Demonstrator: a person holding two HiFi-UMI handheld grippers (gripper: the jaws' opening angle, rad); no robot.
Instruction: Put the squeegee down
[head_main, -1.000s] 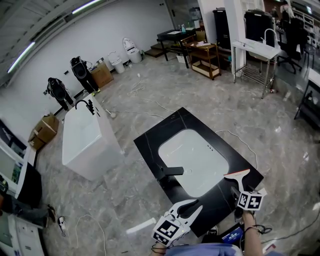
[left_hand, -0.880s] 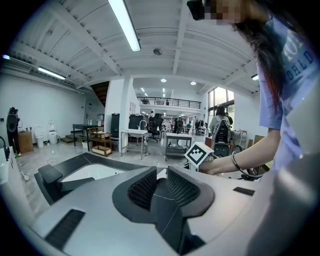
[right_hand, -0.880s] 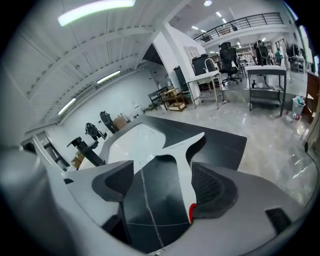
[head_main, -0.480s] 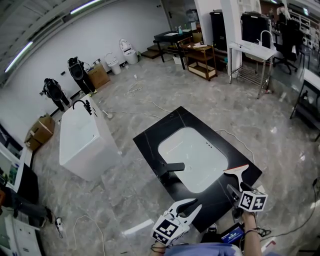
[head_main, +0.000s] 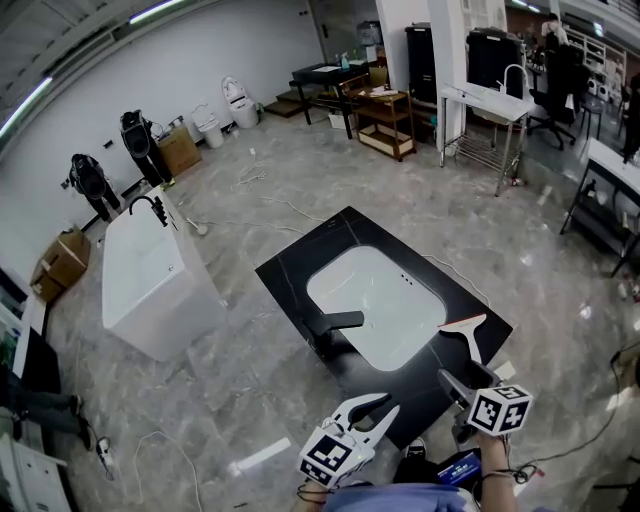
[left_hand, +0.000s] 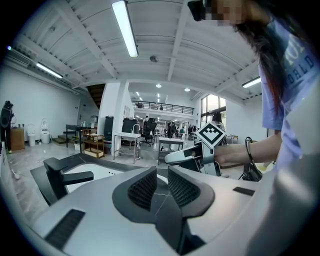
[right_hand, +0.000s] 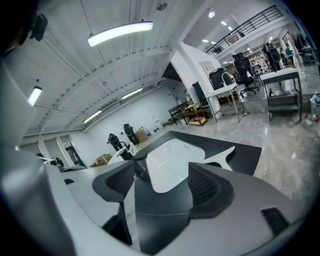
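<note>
The squeegee, a pale blade with an orange edge and a dark handle, lies flat on the black countertop by its near right corner. My right gripper hovers just short of the handle, open and empty. In the right gripper view the jaws stand wide apart, and the squeegee lies beyond the right one. My left gripper hangs over the counter's near edge with its pads a narrow gap apart and nothing between them. The left gripper view also shows the right gripper.
A white basin is set in the countertop, with a black faucet on its left side. A white bathtub stands to the left. Cables and a white strip lie on the marble floor. Tables and shelves line the back.
My right gripper has drawn back a little from the squeegee, which stays on the counter. The head view has shifted slightly. The left gripper has hardly moved.
</note>
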